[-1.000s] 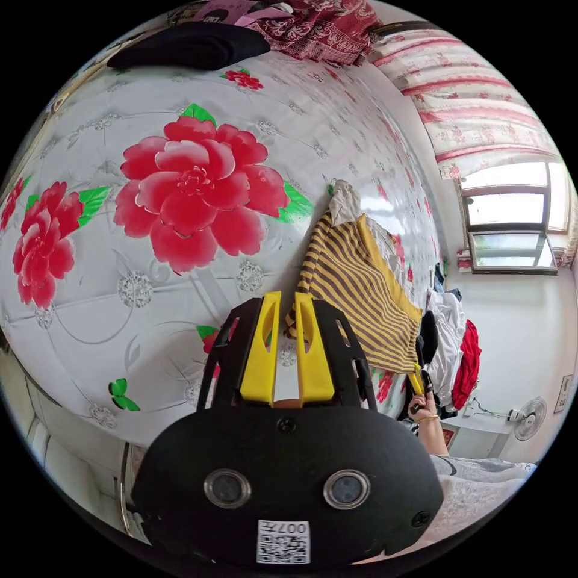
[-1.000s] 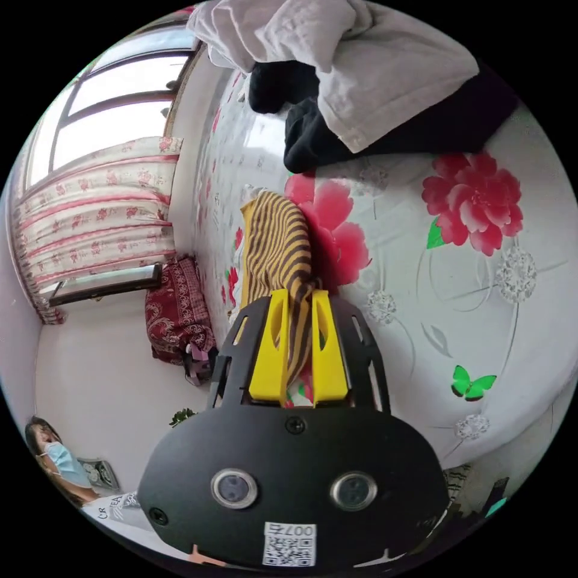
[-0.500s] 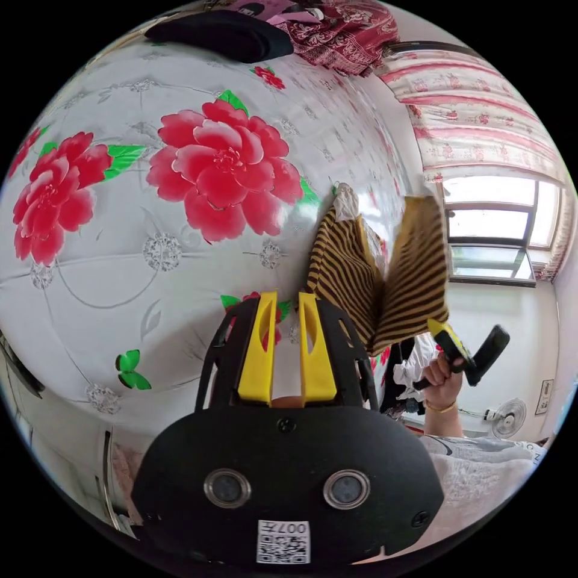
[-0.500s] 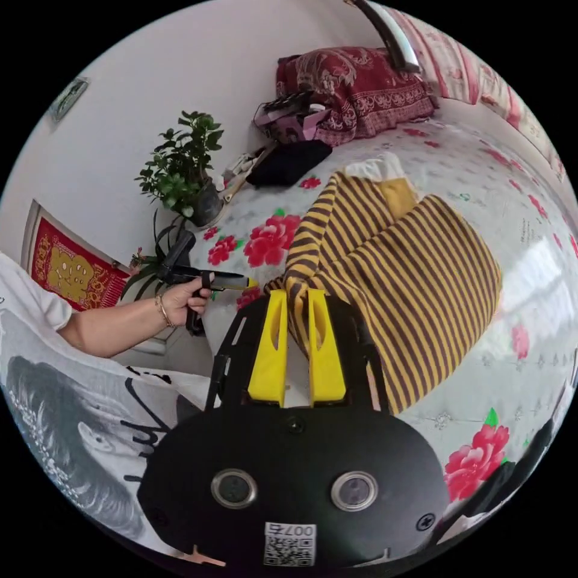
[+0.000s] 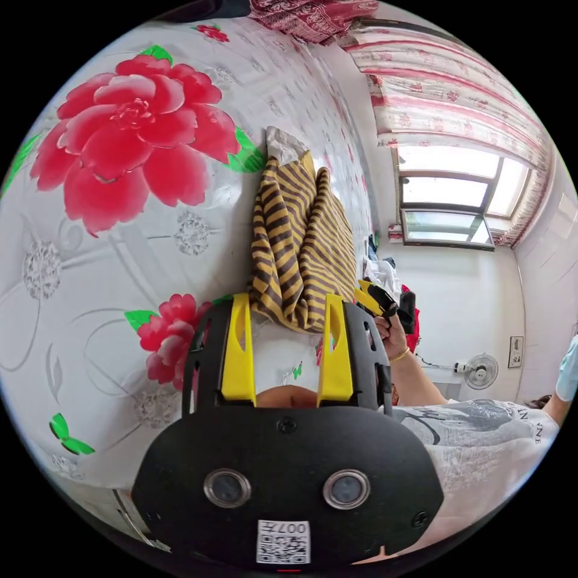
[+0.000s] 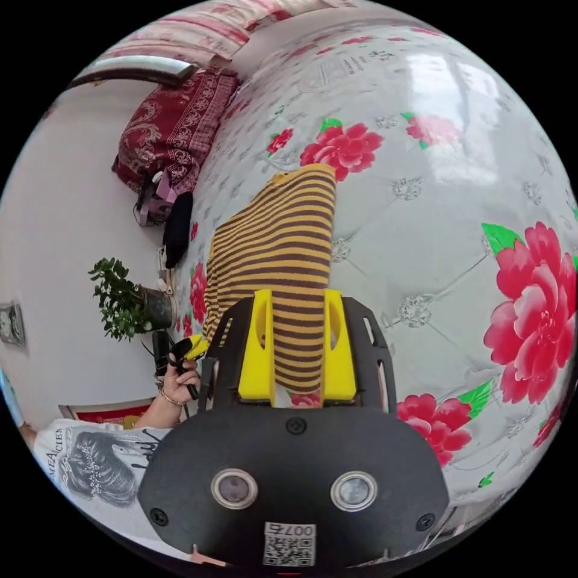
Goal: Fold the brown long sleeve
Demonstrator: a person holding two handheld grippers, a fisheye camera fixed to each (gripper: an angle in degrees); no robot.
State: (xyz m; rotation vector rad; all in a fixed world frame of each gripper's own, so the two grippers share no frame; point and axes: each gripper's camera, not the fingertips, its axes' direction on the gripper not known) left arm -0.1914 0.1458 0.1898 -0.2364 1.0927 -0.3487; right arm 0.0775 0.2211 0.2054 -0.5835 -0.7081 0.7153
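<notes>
The brown and yellow striped long sleeve (image 5: 301, 241) lies folded into a narrow stack on the flowered bed cover (image 5: 198, 235). My left gripper (image 5: 287, 299) is open, its jaws wide apart on either side of the stack's near edge. In the right gripper view the striped garment (image 6: 277, 241) runs away from me across the bed cover (image 6: 421, 241). My right gripper (image 6: 298, 293) is open, and the garment's near end lies flat between its spread jaws. A hand holds the right gripper (image 5: 379, 301) just past the stack. The hand-held left gripper (image 6: 186, 352) shows at the bed's edge.
A dark red patterned pillow (image 6: 174, 126) and a black item (image 6: 177, 229) sit at the bed's far end. A potted plant (image 6: 123, 301) stands beside the bed. A pile of clothes (image 5: 385, 274) lies beyond the garment, near the window (image 5: 445, 211) and a fan (image 5: 481, 370).
The right gripper lifted the garment's side, swung it over onto the rest and opened. The left gripper opened too and now sits at the stack's near edge.
</notes>
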